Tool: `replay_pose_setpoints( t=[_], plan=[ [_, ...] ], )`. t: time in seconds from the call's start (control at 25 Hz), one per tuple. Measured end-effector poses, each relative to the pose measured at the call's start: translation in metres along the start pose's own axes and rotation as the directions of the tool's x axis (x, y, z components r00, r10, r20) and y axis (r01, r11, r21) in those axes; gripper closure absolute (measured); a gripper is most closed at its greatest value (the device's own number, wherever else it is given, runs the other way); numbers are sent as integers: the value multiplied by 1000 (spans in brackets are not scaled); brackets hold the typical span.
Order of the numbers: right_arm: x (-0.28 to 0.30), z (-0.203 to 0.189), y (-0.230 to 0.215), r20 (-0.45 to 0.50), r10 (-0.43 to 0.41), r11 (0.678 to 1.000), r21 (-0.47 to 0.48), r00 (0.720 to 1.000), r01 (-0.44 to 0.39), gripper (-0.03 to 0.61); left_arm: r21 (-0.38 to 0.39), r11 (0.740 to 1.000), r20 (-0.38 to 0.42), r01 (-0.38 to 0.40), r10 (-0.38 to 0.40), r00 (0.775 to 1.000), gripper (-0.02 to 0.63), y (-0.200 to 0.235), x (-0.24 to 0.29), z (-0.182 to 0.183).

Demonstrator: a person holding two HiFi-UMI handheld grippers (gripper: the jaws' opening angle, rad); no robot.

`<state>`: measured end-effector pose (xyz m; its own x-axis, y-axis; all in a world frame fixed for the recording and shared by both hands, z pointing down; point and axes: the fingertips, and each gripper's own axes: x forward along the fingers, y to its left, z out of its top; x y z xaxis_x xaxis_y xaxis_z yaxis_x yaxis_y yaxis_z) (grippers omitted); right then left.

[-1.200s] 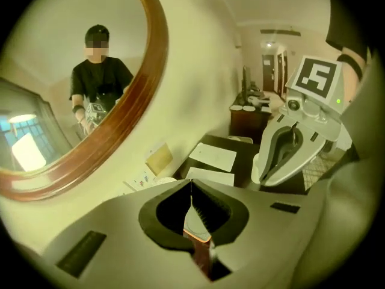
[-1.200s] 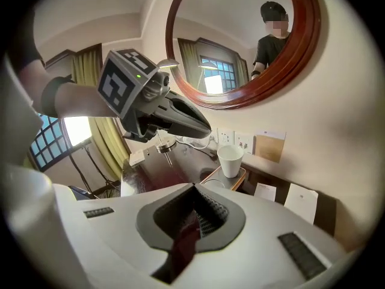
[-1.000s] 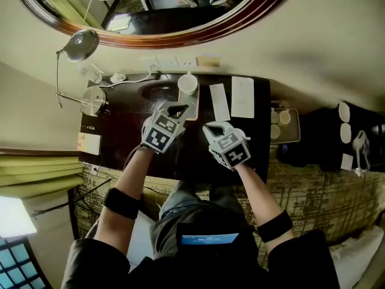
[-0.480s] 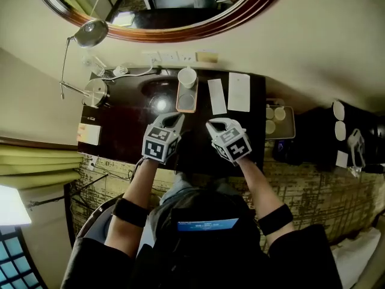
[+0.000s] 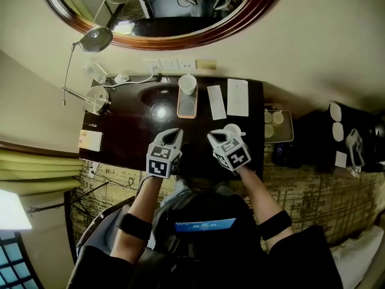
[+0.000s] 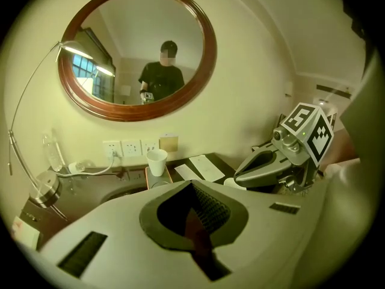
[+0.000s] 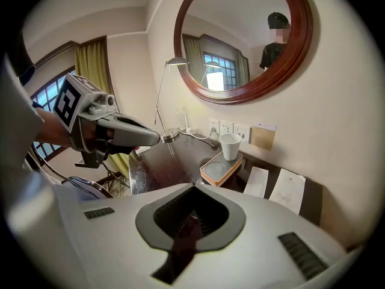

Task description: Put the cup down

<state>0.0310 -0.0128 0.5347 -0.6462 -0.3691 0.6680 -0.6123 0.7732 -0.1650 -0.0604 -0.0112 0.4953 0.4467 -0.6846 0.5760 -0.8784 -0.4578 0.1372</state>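
Brown and shiny from the head view: shows a dark desk (image 5: 132, 131) against a pale wall (image 5: 313, 41), under a round mirror (image 5: 162, 11) with a wood frame. Shows the white cup (image 5: 187, 83) standing upright at the back end of an orange-rimmed tray (image 5: 187, 107), close to the plugs (image 5: 171, 65) on the wall. Shows two white papers (image 5: 237, 97) lying just to the right of the tray, and a silver lamp (image 5: 96, 99) at the left end of the desk. Shows the left gripper (image 5: 175, 132) and the right gripper (image 5: 215, 136) side by side over the near part of the desk, both well apart from the cup, tips aimed toward the wall.

From the left gripper view: shows the jaws pressed together with nothing between them. Shows the cup (image 6: 157, 161) beyond them on the tray, with no tool on it. Shows the right gripper (image 6: 239, 176) off to the right, tip low over the desk, and a person (image 6: 162, 71) in dark clothes in the mirror.

From the right gripper view: shows these jaws clenched too, holding nothing. Shows the cup (image 7: 230, 146) upright on the far end of the tray (image 7: 219, 168), the papers (image 7: 287, 191) on its right, and the left gripper (image 7: 155, 139) up at the left, tip closed.
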Motion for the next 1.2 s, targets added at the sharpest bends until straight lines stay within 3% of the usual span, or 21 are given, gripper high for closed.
replay_pose_setpoints(
  t=[0.88,1.2],
  plan=[
    [-6,-27,8,-41,-17,999,39,999,18,578,-21,999,0,39,-39,999,612,-5,-5,-18],
    [-25,-32,-21,-49,-108,987,-128,993,101,529,-5,999,-19,54,-54,998,612,-27,-1,-27]
  ],
)
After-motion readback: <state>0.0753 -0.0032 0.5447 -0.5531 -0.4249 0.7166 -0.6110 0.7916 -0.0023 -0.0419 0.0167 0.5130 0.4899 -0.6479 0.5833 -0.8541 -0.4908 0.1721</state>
